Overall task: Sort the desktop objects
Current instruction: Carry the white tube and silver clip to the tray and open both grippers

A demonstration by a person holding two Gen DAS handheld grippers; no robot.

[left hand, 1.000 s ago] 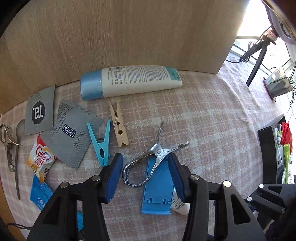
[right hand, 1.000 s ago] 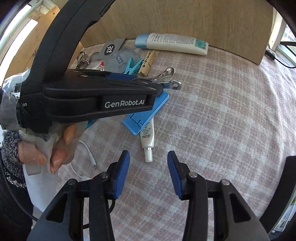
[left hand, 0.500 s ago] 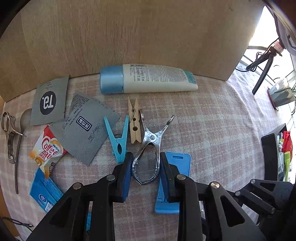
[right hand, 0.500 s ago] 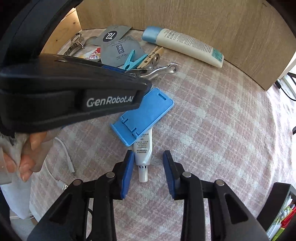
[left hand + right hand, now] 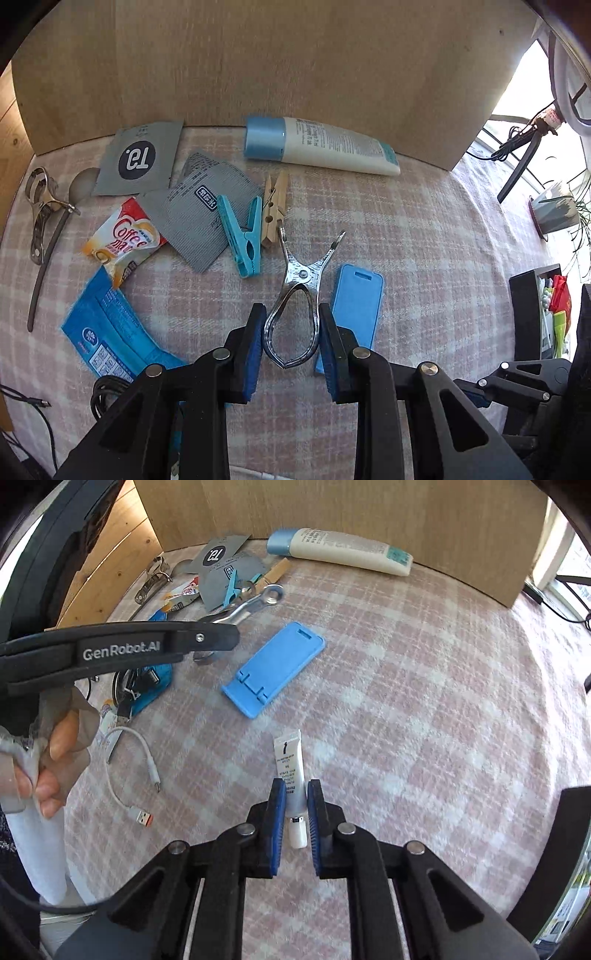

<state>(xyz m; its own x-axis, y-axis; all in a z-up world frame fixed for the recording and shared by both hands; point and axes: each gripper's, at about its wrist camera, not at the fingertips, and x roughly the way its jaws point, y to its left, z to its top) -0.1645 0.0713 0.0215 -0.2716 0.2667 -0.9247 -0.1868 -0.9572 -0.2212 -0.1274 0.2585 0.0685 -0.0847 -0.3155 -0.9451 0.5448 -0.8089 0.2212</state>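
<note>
Nearest to us, our right gripper [image 5: 296, 814] is clamped on the small white tube [image 5: 291, 771], its blue pads pressed against the tube's lower half near the cap, while the flat crimped end points away over the checked counter [image 5: 424, 709]. Our left gripper [image 5: 291, 341] is closed around the metal clip [image 5: 295, 302], the pads touching both sides of its rounded loop; the clip's two prongs spread away from us. In the right wrist view the clip appears raised off the cloth, though we cannot tell for sure.

Just beside the clip, to the right, lies the blue phone stand [image 5: 354, 310], flat on the counter. Beyond it a turquoise clothespin [image 5: 242, 236] and a wooden clothespin [image 5: 274, 210] lie side by side, touching, partly over a grey sachet [image 5: 201, 218]. To the left sit a coffee creamer packet [image 5: 123, 240] and a blue sachet [image 5: 107, 332]. Farther back, a second grey sachet [image 5: 142, 162] and a large lotion tube [image 5: 317, 147] rest against the wooden back panel [image 5: 295, 62].
</note>
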